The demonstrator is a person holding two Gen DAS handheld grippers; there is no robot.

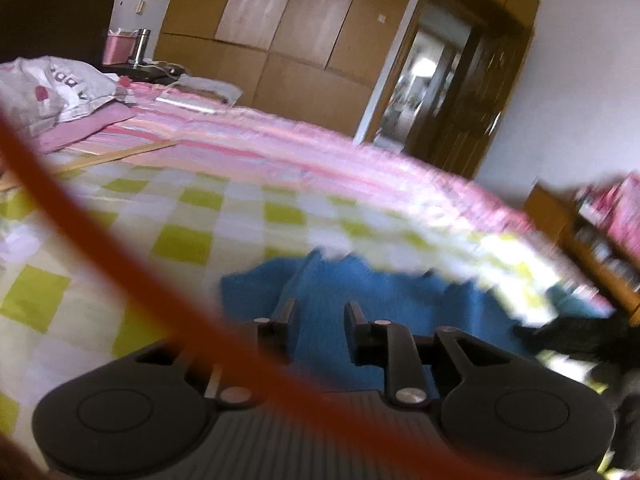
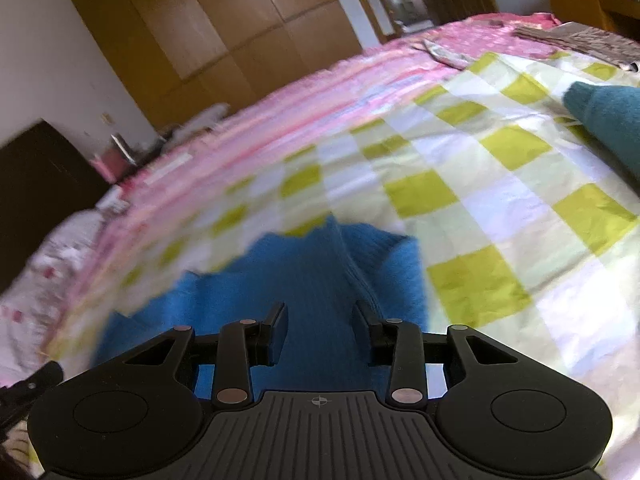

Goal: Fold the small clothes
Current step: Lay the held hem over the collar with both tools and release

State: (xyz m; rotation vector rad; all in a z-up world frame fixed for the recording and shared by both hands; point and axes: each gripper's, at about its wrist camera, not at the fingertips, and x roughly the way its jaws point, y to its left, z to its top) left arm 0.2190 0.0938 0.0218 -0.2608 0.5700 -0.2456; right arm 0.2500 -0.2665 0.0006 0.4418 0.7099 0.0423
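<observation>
A bright blue knitted garment lies rumpled on the green-and-white checked sheet of a bed. My left gripper hovers over its left part; the fingers stand apart and only cloth shows in the gap behind them, nothing pinched. In the right wrist view the same blue garment fills the space under my right gripper. A raised fold runs toward its right finger. That gripper's jaws are also apart and I see no pad pressing the cloth. The right gripper's dark body shows blurred at the garment's right end.
A blurred orange cable crosses the left wrist view. A second, teal garment lies at the far right of the sheet. Pink striped bedding, a plastic bag, a wardrobe and a wooden shelf surround the area.
</observation>
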